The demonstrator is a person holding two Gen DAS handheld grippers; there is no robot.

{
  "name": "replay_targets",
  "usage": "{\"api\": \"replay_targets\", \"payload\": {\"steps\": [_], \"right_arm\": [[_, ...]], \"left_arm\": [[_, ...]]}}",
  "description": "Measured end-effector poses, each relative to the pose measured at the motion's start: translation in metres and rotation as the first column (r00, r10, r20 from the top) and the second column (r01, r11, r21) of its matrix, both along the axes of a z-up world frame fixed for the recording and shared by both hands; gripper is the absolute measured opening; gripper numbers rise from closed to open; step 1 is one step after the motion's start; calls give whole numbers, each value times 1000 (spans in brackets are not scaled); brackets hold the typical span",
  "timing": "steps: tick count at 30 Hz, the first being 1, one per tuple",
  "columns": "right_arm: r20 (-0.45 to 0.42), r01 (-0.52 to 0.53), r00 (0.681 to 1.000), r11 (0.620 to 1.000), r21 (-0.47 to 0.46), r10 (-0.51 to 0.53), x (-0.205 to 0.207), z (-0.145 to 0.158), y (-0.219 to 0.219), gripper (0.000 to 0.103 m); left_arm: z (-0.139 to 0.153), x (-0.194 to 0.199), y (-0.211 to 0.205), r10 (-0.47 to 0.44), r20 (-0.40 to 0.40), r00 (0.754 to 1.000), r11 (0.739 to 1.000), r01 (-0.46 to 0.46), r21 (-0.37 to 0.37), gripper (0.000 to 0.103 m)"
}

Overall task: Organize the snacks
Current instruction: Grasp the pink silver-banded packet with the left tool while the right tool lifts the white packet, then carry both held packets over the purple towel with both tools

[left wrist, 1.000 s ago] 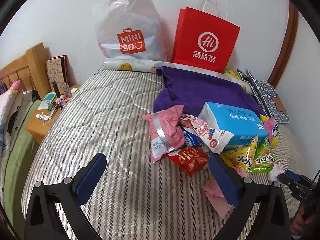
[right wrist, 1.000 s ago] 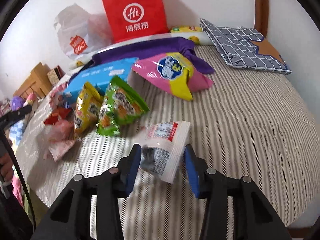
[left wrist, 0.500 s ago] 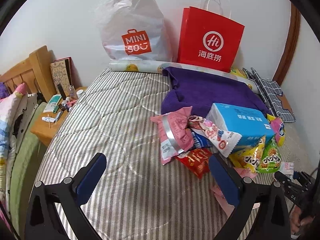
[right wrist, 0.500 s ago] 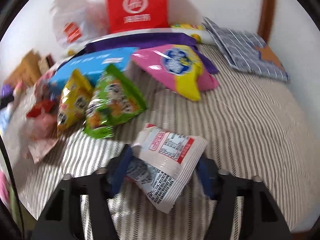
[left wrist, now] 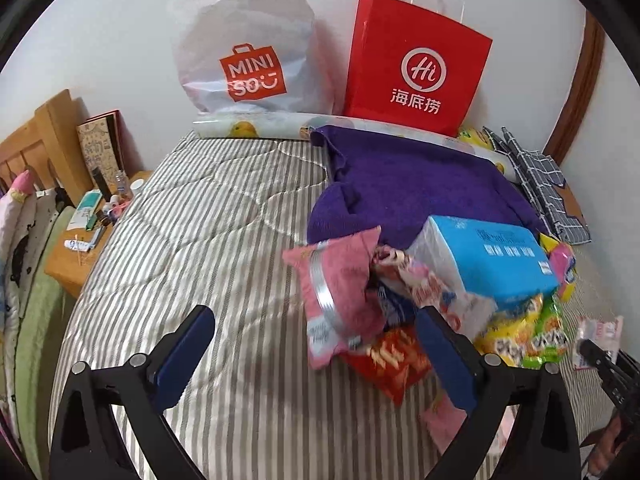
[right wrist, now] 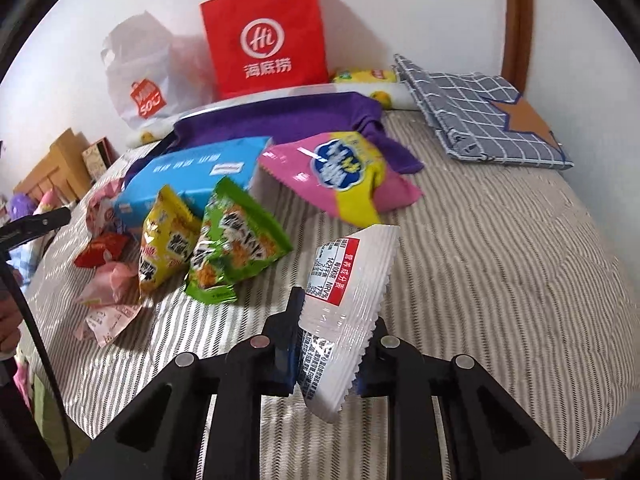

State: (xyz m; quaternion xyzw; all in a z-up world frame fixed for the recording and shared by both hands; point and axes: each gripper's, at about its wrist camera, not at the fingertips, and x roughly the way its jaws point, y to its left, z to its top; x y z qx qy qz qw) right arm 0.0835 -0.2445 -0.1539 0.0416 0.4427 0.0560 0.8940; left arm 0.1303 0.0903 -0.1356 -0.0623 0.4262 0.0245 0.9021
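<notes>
My right gripper point(right wrist: 336, 320) is shut on a white snack packet point(right wrist: 352, 276) with a red-edged label, held tilted above the striped bed point(right wrist: 500, 264). The same packet point(left wrist: 600, 336) shows at the far right of the left wrist view. My left gripper point(left wrist: 314, 320) is open wide and holds nothing; it is low over the bed, just in front of the snack pile. That pile holds a pink packet point(left wrist: 340, 280), a red packet point(left wrist: 396, 360), a blue pack point(left wrist: 484, 260), a yellow packet point(right wrist: 168, 236) and a green packet point(right wrist: 236, 244). A pink-and-yellow bag point(right wrist: 340, 168) lies behind them.
A red paper bag point(left wrist: 416, 64) and a white plastic bag point(left wrist: 248, 52) stand against the wall at the back. A purple cloth point(left wrist: 420, 184) and a checked cloth point(right wrist: 480, 108) lie on the bed. A cluttered wooden bedside table point(left wrist: 80, 248) is on the left.
The right gripper's jaws have closed on the white packet and lifted it from lying flat to tilted upright. The left gripper has drifted slightly forward towards the pile, still open.
</notes>
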Motion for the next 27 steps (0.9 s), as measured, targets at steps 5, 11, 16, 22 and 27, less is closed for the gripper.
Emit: {"api": "replay_targets", "payload": {"steps": [5, 11, 16, 22, 27], "right_arm": [[-11, 40, 999, 999, 6, -40, 5, 1, -12, 20], [-31, 64, 998, 998, 24, -64, 13, 3, -18, 20], [-15, 59, 998, 998, 20, -59, 15, 9, -13, 20], [0, 78, 997, 996, 44, -78, 18, 18, -4, 20], [2, 76, 997, 997, 21, -76, 17, 22, 11, 20]], "left_arm": [[-10, 29, 0, 5, -49, 999, 1000, -6, -21, 83], [-30, 48, 3, -9, -142, 990, 995, -5, -99, 43], [-27, 42, 9, -17, -135, 991, 991, -2, -136, 36], [-9, 25, 12, -48, -112, 993, 992, 34, -120, 35], [7, 13, 16, -84, -93, 992, 990, 73, -121, 35]]}}
